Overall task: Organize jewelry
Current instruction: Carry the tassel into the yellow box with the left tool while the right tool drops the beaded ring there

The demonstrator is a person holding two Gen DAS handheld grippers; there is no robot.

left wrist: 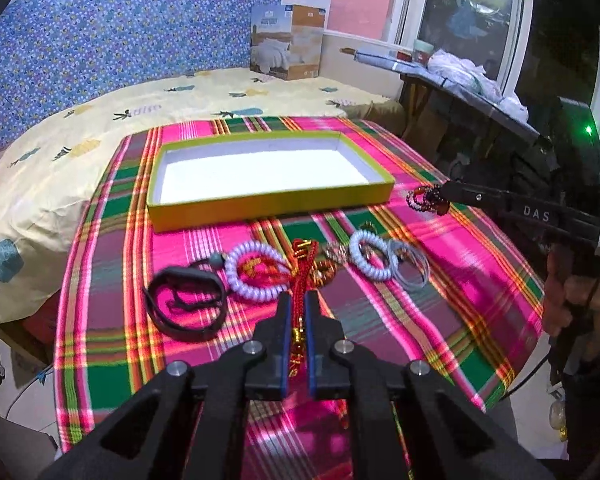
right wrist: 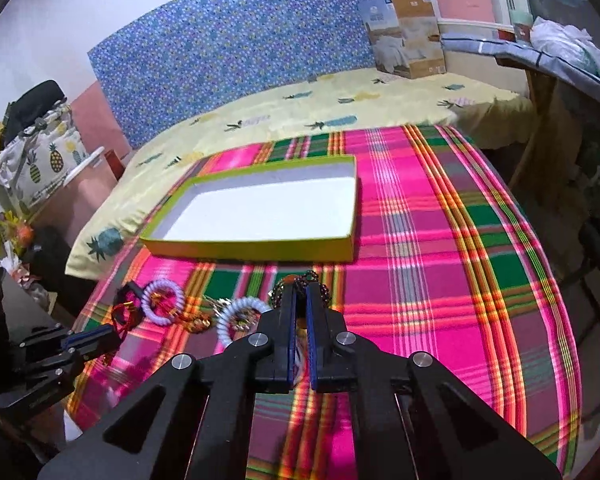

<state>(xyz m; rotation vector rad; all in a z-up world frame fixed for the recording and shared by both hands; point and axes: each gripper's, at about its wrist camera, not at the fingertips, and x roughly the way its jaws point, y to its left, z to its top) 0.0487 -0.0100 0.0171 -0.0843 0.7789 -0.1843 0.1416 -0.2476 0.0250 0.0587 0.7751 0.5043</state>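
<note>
Left wrist view: the left gripper point(left wrist: 297, 308) has its blue-padded fingers drawn together on the red knotted cord ornament with gold beads point(left wrist: 303, 258); the cord runs down between the pads, so it looks pinched along its length.
Right gripper point(right wrist: 301, 300): its fingers are pressed together on the dark red and black beaded bracelet point(right wrist: 300, 280), whose loops bulge out on both sides of the tips; from the left wrist view the same bracelet point(left wrist: 426, 198) hangs clear of the cloth, just right of the box.
Shallow yellow-green cardboard box with white inside point(left wrist: 268, 206): it holds nothing visible and sits open-topped beyond the row of pieces, probably as the place the jewelry is meant to go.
Jewelry row: a black strap band point(left wrist: 184, 308), a lilac spiral coil bracelet point(left wrist: 256, 272), a pale blue spiral coil bracelet point(left wrist: 370, 256) and thin grey wire hoops point(left wrist: 410, 270) lie close together on the cloth, near side of the box.
Pink, green and orange plaid cloth point(left wrist: 440, 320): it covers the work surface, giving small pieces a flat bed.
Judgement: one piece per gripper suggests both are headed for the box; the lifted bracelet seems nearer to a drop, while whether the cord is fully off the cloth cannot be told.
</note>
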